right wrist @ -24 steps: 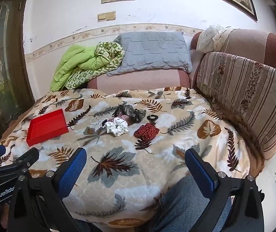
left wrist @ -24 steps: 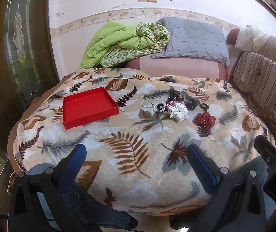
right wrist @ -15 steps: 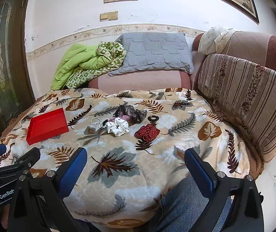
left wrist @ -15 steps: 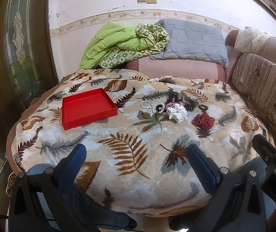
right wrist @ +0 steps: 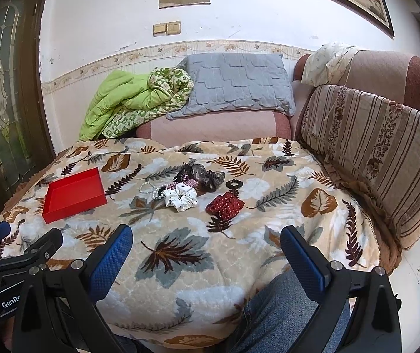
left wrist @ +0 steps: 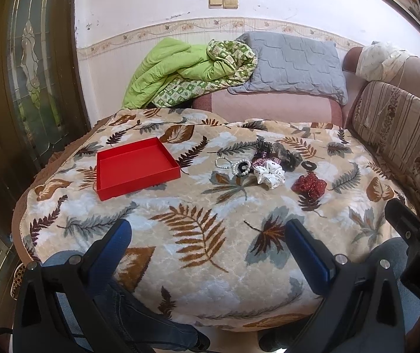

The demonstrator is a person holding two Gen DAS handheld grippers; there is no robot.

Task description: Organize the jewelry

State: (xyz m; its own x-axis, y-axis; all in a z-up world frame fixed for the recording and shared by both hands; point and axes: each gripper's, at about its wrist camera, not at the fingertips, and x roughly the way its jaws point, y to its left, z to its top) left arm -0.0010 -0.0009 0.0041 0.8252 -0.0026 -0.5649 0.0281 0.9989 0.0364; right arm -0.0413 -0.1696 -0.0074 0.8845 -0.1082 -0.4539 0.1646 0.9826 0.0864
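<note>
Left wrist view: the left tool (left wrist: pixel 208 245) hangs wide open and empty over the near edge of the leaf-print cover (left wrist: pixel 198 223). The red tray (left wrist: pixel 135 170) lies empty to the left; the jewelry pile (left wrist: pixel 264 163) sits well apart to its right.

Right wrist view: the right tool (right wrist: pixel 205 248) is also fully open, holding nothing. The red scrunchie (right wrist: pixel 224 204) is the nearest piece. Nothing is sorted yet; next, I judge, comes a reach forward to pinch one piece.
</note>
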